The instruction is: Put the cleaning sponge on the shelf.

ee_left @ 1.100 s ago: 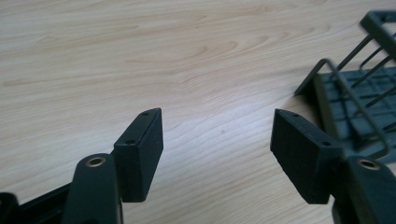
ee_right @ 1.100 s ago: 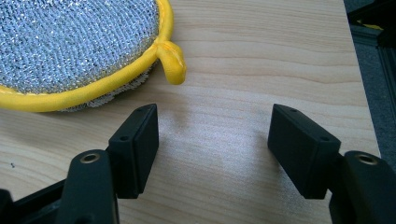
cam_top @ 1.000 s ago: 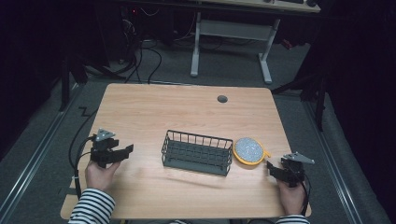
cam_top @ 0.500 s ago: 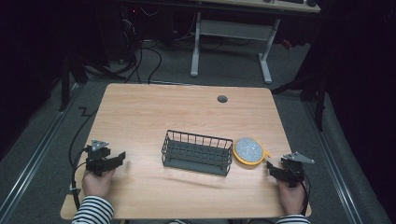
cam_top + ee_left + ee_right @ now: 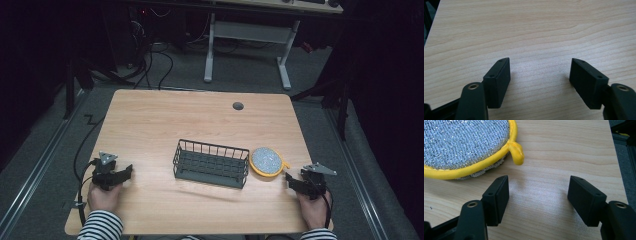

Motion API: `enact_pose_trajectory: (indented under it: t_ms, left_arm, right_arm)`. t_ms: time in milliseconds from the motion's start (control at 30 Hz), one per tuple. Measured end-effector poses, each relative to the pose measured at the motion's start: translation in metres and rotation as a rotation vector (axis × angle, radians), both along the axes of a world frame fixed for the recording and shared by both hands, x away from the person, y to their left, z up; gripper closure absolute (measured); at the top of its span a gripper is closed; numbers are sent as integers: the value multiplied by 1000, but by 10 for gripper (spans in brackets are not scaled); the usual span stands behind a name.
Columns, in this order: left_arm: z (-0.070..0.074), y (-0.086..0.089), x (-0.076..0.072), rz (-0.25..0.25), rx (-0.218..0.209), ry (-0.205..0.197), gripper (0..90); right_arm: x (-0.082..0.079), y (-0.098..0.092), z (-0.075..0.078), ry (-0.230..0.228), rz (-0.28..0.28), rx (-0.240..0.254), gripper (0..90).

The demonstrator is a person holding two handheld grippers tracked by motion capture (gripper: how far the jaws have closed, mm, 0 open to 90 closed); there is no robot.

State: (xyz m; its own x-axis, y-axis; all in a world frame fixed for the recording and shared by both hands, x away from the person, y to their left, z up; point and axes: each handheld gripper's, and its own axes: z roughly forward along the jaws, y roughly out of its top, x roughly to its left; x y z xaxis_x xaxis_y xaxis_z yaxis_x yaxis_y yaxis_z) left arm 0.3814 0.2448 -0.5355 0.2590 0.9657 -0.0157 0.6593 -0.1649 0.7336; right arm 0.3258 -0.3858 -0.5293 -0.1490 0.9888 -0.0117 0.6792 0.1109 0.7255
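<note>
Scrubber pad, round, silver mesh with a yellow rim [image 5: 268, 160], lies on the wooden table [image 5: 165, 120] just right of the dark wire basket [image 5: 211, 163]. Nothing seems begun: our right gripper [image 5: 537, 186] rests near it, our left gripper [image 5: 540, 68] far left, both jaws released and empty.

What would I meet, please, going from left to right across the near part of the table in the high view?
Left gripper → dark wire basket → round yellow-rimmed scouring pad → right gripper.
</note>
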Motion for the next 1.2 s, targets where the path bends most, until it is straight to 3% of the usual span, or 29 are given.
enact_pose_trajectory:
  t_ms: [33, 233, 267, 433, 633, 667, 767, 800, 933, 1033, 1200]
  left_arm:
    - [-2, 1, -2, 0, -5, -16, 335]
    - [-2, 1, -2, 9, -1, -15, 327]
    - [-2, 1, -2, 11, -3, -15, 322]
    - [-2, 1, -2, 7, -4, -14, 314]
    - [-2, 1, -2, 6, -5, -13, 312]
    - [-2, 1, -2, 6, -4, -14, 312]
    - [-2, 1, -2, 7, -4, -13, 310]
    - [-2, 1, -2, 7, -4, -13, 310]
    - [-2, 1, -2, 7, -4, -13, 311]
    - [-2, 1, -2, 7, -4, -13, 311]
    - [-2, 1, -2, 7, -4, -13, 310]
  right_arm:
    - [0, 0, 0, -1, 6, -1, 342]
    - [2, -4, 4, 27, -1, -9, 433]
    - [3, -6, 7, 46, -19, 6, 444]
    - [6, -11, 19, 53, -16, 63, 460]
    - [16, -6, 40, 44, 17, 79, 458]
    - [25, -2, 48, 55, 36, 91, 451]
    - [31, 3, 54, 65, 60, 94, 445]
    - [40, 10, 59, 83, 92, 103, 438]
    - [55, 19, 60, 130, 121, 123, 429]
    - [65, 20, 56, 156, 130, 182, 415]
    - [78, 22, 47, 222, 114, 189, 411]
